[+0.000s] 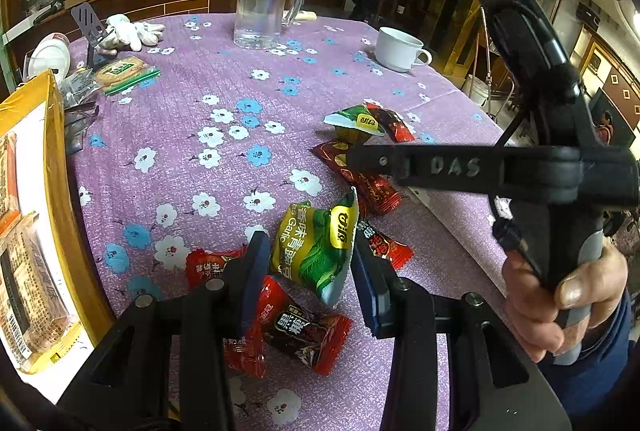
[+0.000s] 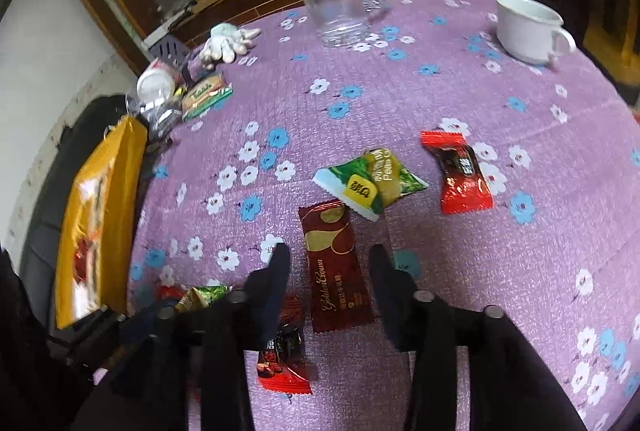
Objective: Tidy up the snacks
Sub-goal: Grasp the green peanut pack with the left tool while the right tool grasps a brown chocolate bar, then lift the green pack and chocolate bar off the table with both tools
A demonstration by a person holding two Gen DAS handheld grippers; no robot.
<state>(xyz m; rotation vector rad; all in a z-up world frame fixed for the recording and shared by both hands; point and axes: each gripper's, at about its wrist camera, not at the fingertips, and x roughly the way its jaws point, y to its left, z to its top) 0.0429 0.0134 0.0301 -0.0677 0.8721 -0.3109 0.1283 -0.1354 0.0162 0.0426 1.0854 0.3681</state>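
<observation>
My left gripper (image 1: 308, 267) is shut on a green garlic-pea packet (image 1: 316, 247), held just above the purple flowered tablecloth (image 1: 192, 167). Red candies (image 1: 308, 335) lie under and around it. My right gripper (image 2: 330, 263) points down over a dark red Golden Crown wafer bar (image 2: 332, 271). The bar lies flat on the cloth between the open fingers, with a gap at the left finger. A second green pea packet (image 2: 368, 183) and a red candy (image 2: 464, 175) lie just beyond. A yellow box (image 1: 56, 171) holding snack packs stands at the left.
A glass mug (image 1: 262, 7) and a white cup (image 1: 398, 49) stand at the far side. White gloves (image 1: 128, 31) and a green biscuit pack (image 1: 124, 73) lie far left. A hand (image 1: 560, 295) grips the right tool near the table's right edge.
</observation>
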